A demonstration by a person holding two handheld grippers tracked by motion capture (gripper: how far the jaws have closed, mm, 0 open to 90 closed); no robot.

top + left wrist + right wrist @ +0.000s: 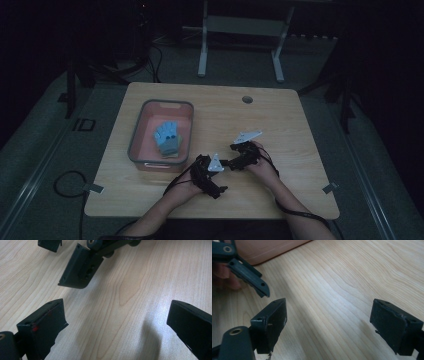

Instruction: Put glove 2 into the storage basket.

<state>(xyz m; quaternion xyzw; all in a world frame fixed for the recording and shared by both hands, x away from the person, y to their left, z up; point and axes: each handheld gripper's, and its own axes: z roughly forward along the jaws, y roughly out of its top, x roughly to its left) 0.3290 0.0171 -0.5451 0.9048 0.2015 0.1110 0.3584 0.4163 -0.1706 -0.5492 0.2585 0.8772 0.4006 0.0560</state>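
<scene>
The light-blue and grey fabric glove (167,139) lies flat inside the pink plastic bin with a grey rim (140,114). It looks soft, light and floppy, likely best pinched at the grey cuff. Right of the bin, over the pale wooden tabletop (280,120), the left hand-held gripper (221,190) and right hand-held gripper (231,155) hover near each other, jaws spread wide, holding nothing.

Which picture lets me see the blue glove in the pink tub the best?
The high view. There the blue glove lies in plain sight inside the pink tub, seen from above. The right gripper view catches just a corner of the tub's wall, not the glove. The left gripper view looks at the wooden table and black jaws.
</scene>
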